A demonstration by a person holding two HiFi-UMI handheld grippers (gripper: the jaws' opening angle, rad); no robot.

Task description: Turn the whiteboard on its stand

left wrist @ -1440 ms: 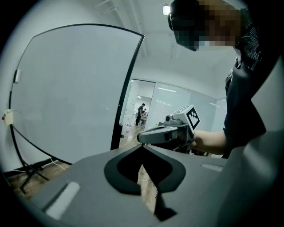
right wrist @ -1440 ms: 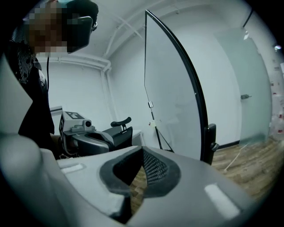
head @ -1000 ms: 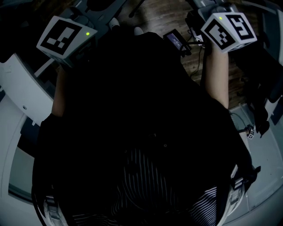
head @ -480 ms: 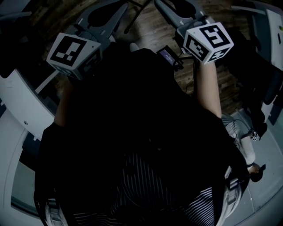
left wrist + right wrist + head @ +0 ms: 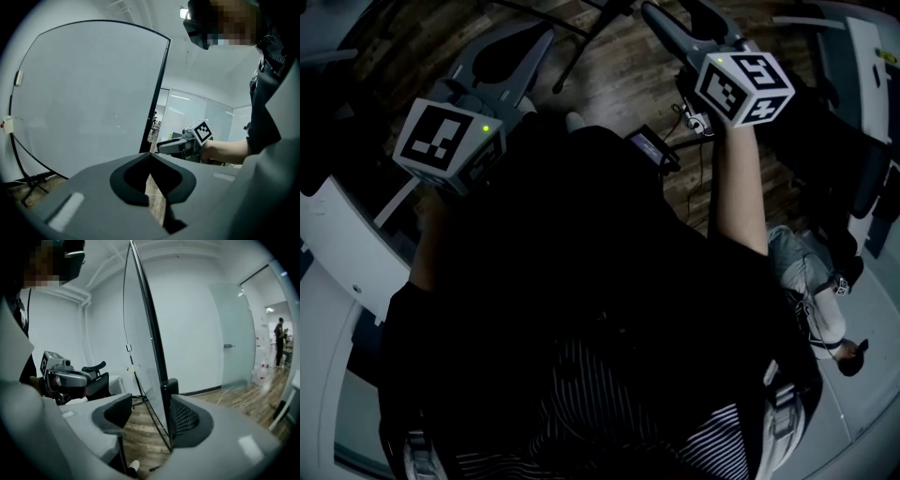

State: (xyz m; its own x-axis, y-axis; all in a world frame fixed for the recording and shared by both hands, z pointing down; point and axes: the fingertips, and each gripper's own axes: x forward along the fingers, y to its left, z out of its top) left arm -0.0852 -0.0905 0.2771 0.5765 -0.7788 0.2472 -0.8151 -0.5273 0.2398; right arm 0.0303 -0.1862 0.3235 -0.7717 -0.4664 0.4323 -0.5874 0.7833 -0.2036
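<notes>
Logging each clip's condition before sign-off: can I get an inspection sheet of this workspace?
Surface: wooden floor.
Job's things: whiteboard upright on its stand.
Clutter: small screen device.
Grippers: left hand-held gripper shut, nothing between its jaws; right hand-held gripper open, jaws just been opening, whiteboard's edge between them.
Cables: black cable beside the screen device.
Surroundings: white wall, glass door, a person beyond.

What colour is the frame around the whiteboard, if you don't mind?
Black; the frame shows best in the left gripper view.
</notes>
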